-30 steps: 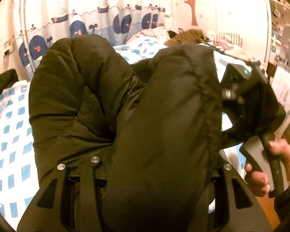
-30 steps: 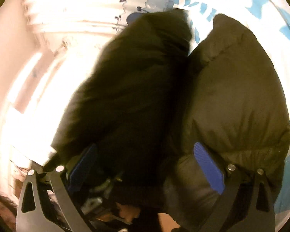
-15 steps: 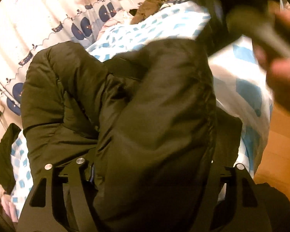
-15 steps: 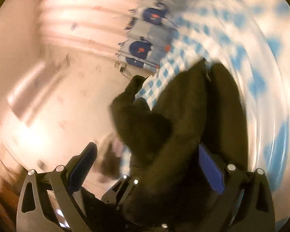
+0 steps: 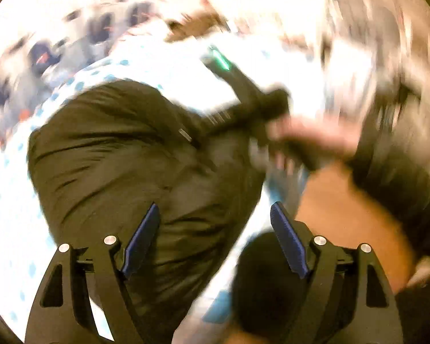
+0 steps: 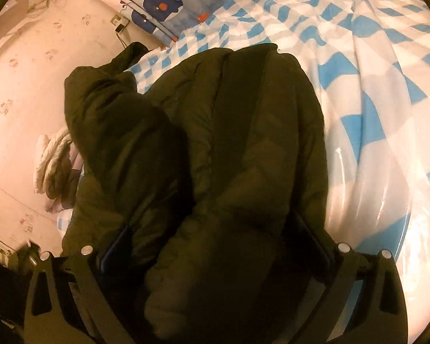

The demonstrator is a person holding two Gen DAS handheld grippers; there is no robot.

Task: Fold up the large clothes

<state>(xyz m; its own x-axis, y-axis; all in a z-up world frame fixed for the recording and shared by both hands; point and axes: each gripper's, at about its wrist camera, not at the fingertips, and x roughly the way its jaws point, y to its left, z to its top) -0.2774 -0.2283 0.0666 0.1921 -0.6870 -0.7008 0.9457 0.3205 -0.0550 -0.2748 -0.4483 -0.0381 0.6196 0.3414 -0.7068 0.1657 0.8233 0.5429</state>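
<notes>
Left claw (image 5: 215,240) opening above dark jacket (image 5: 123,154) on checked bedsheet (image 6: 372,71).

A bed with a blue-checked sheet (image 6: 358,91) carries a dark puffy coat (image 6: 243,149), bunched and partly folded.

Quilted dark olive jacket (image 6: 243,149) of padded cloth, faintly sheened, puffed and creased. Under it a checked blue-and-white bedsheet (image 6: 372,86), smooth, glossy where lit. Matt black plastic on left gripper (image 5: 215,240), with ribbed blue pads (image 5: 286,243) and shiny metal screws (image 5: 110,240). Printed cloth curtain (image 6: 169,5), matt.
</notes>
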